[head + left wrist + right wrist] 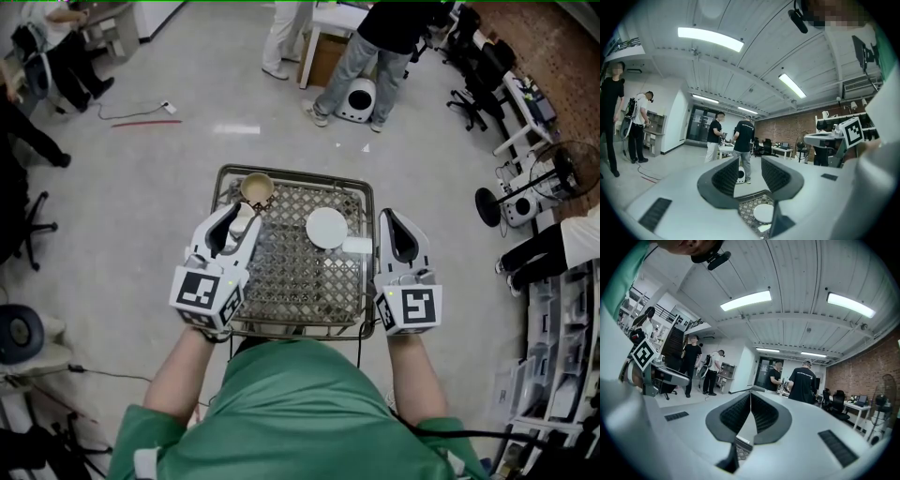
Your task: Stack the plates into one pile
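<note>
White round plate lies flat on the metal lattice table, between the two grippers.
Head view: left gripper and right gripper flank it, the right a little nearer. Left gripper view: jaws wide, empty, plate low and right of them. Right gripper view: jaws pressed together on nothing; plate unseen.

I count two grippers, one in each hand: the left gripper and the right gripper. There is one wire-mesh table. On it are one white plate lying flat, one tan bowl, and one small white piece (what it is I can't tell). Across the floor stand two people, one in a dark top and one in pale trousers, one round white machine and one fan.
</note>
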Tool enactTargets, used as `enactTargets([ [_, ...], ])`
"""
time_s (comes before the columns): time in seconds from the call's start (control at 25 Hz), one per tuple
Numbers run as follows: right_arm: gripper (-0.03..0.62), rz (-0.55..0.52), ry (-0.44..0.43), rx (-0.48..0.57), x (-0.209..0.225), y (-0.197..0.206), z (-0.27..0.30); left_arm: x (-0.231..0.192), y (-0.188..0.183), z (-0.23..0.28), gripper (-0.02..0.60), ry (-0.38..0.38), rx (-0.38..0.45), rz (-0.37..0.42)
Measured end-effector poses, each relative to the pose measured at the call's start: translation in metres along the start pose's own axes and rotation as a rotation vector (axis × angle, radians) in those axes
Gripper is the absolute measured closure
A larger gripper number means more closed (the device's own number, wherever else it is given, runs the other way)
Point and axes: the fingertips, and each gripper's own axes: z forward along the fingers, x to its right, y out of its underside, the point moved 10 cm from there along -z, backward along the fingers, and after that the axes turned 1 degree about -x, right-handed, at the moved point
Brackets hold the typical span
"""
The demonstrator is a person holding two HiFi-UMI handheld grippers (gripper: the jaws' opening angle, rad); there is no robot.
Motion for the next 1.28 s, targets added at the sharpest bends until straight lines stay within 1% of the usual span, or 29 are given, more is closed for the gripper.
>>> enactTargets([
  [0.2, 0.568, 0.007, 0.007, 0.0, -0.001, 0.0, 0.0, -0.004, 0.0, 0.0, 0.428, -0.007, 0.005, -0.002],
  [0.72, 0.568, 0.024, 0.029, -0.007, -0.004, 0.0, 0.009, -0.016, 0.003, 0.009, 0.428, 0.015, -0.006, -0.015],
  [1.28, 0.572, 0.023, 0.032, -0.016, -0.005, 0.001, 0.013, -0.019, 0.006, 0.013, 0.429, 0.029, -0.024, -0.014],
])
